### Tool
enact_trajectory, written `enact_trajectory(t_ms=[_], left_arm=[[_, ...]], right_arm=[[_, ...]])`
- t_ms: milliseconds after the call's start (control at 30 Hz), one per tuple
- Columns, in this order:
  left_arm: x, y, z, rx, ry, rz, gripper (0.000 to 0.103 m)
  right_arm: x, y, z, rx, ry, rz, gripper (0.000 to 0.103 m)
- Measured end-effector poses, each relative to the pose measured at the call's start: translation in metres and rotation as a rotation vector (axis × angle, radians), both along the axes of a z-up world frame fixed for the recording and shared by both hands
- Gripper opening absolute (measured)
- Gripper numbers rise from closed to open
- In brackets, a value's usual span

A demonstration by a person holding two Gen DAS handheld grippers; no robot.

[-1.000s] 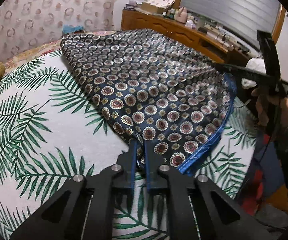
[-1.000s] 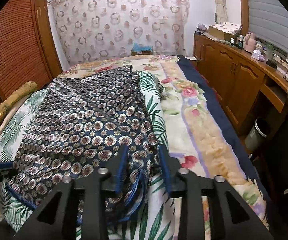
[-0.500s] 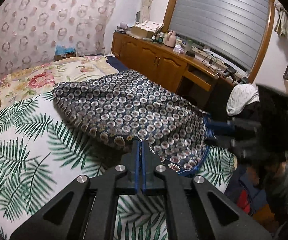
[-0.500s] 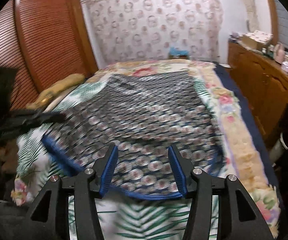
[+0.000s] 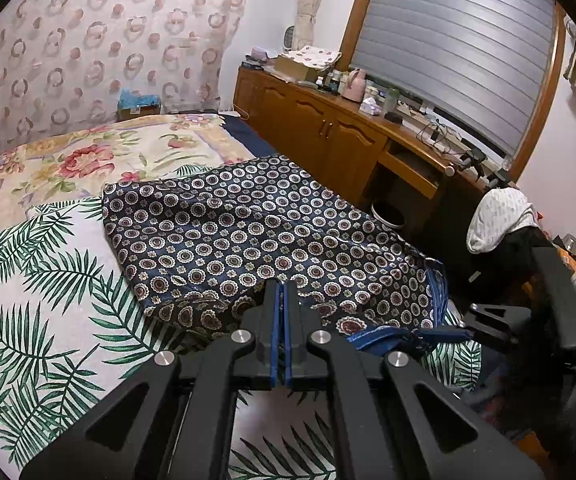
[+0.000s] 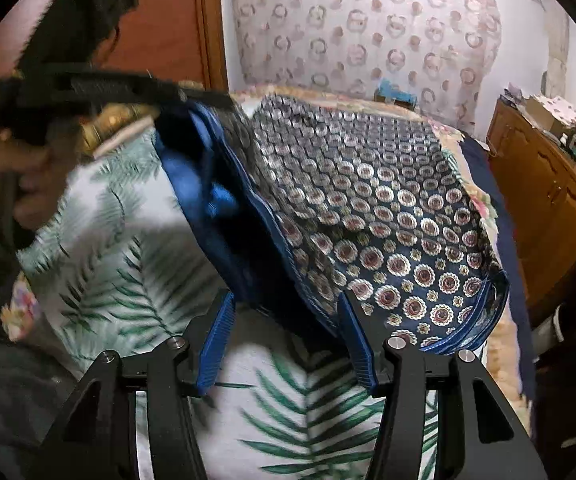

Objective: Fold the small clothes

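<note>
— garment (image 5: 255,232) on the bed (image 5: 47,304): what's the left tongs (image 5: 279,292) doing with it?

— clenched on it. the two blue-lined fingers are pressed flat together with the near edge of the dark, medallion-print cloth pinched between them, and that edge is lifted off the leaf-print bedspread. the rest of the cloth stretches away ahead of the tongs, lying over the bed toward the flowered blanket (image 5: 99,160).

— and the right tongs (image 6: 288,312)?

— released. its jaws have just been opening, and the blue pads (image 6: 217,344) stand well apart. the blue-trimmed hem of the garment (image 6: 368,208) hangs just ahead of the gap and partly over the right-hand finger, but neither pad presses on it.

— where does each tool sit from the other's side?

— from the right tongs, the left tongs (image 6: 127,88) shows up and to the left, blurred, with the cloth draping down from it. from the left tongs, the right tongs (image 5: 528,320) sits low to the right, past the blue hem.

— anything beyond the bed?

— a wooden cabinet (image 5: 320,128) runs along the wall to the right of both tools.
</note>
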State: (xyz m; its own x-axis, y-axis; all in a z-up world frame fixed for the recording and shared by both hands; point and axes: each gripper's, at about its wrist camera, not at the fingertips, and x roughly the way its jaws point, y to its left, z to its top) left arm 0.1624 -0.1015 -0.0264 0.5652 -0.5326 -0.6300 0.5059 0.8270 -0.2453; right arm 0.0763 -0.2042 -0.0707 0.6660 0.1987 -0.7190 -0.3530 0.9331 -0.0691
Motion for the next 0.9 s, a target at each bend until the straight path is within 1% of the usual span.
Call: enact_trajectory(t_ms=[200, 267, 300, 333, 367, 500, 600, 767, 833, 900], left_arm=[[0.001, 0.004, -0.001, 0.000, -0.005, 0.011, 0.003], [0.001, 0.005, 0.000, -0.002, -0.007, 0.013, 0.003], [0.001, 0.005, 0.001, -0.004, -0.008, 0.013, 0.003], [0.001, 0.006, 0.001, -0.007, -0.009, 0.014, 0.003], [0.001, 0.007, 0.002, -0.008, -0.011, 0.017, 0.003], [0.004, 0.014, 0.008, -0.007, -0.029, 0.043, 0.003], [0.009, 0.023, 0.014, -0.044, -0.025, 0.056, 0.003], [0.019, 0.042, 0.026, -0.070, -0.046, 0.093, 0.003], [0.024, 0.053, 0.031, -0.081, -0.066, 0.117, 0.003], [0.029, 0.064, 0.036, -0.071, -0.096, 0.152, 0.003]], right_arm=[[0.022, -0.008, -0.009, -0.052, 0.019, -0.034, 0.055], [0.028, -0.008, -0.010, -0.050, 0.017, -0.030, 0.041], [0.030, -0.006, -0.009, -0.054, 0.010, -0.028, 0.030], [0.033, -0.007, -0.006, -0.053, -0.001, -0.024, 0.013], [0.035, -0.006, -0.003, -0.043, -0.022, -0.018, 0.005], [0.042, -0.015, 0.016, -0.015, -0.119, -0.028, 0.003], [0.046, -0.015, 0.040, -0.015, -0.186, -0.036, 0.003], [0.089, 0.000, 0.077, -0.054, -0.265, 0.004, 0.003], [0.109, 0.009, 0.086, -0.070, -0.290, 0.024, 0.003], [0.133, 0.021, 0.091, -0.091, -0.306, 0.053, 0.003]])
